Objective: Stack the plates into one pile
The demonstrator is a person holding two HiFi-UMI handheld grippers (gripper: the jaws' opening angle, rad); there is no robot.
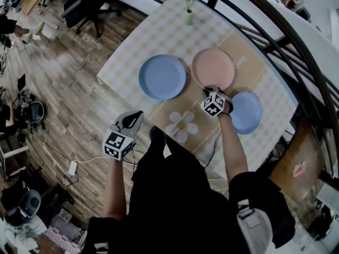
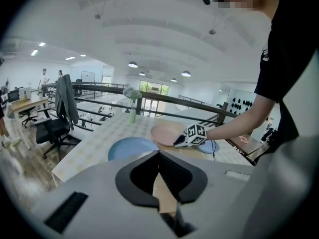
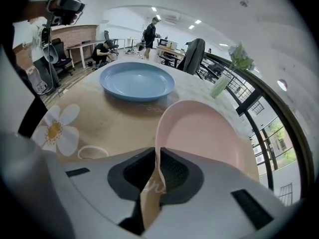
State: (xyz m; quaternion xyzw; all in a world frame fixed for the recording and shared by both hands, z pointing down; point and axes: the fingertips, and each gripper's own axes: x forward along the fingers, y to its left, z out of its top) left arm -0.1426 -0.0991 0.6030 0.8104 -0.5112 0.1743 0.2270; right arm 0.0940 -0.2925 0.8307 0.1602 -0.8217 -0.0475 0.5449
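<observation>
Three plates lie on the table: a large blue plate [image 1: 162, 76], a pink plate [image 1: 213, 67] and a small blue plate [image 1: 247, 112]. My right gripper [image 1: 212, 91] is at the pink plate's near rim and shut on it; in the right gripper view the pink plate [image 3: 199, 133] has its rim pinched between the jaws and its near edge is lifted. The large blue plate [image 3: 137, 80] lies beyond it. My left gripper [image 1: 132, 118] hovers off the table's near-left edge, shut on nothing. From the left gripper view I see the large blue plate [image 2: 130, 148] and the right gripper [image 2: 182, 140].
A vase of flowers [image 1: 189, 12] stands at the table's far end. A white flower mat [image 1: 181, 125] lies near the front edge. A railing [image 1: 275, 41] runs along the right side. An office chair [image 1: 87, 7] stands on the wooden floor at the left.
</observation>
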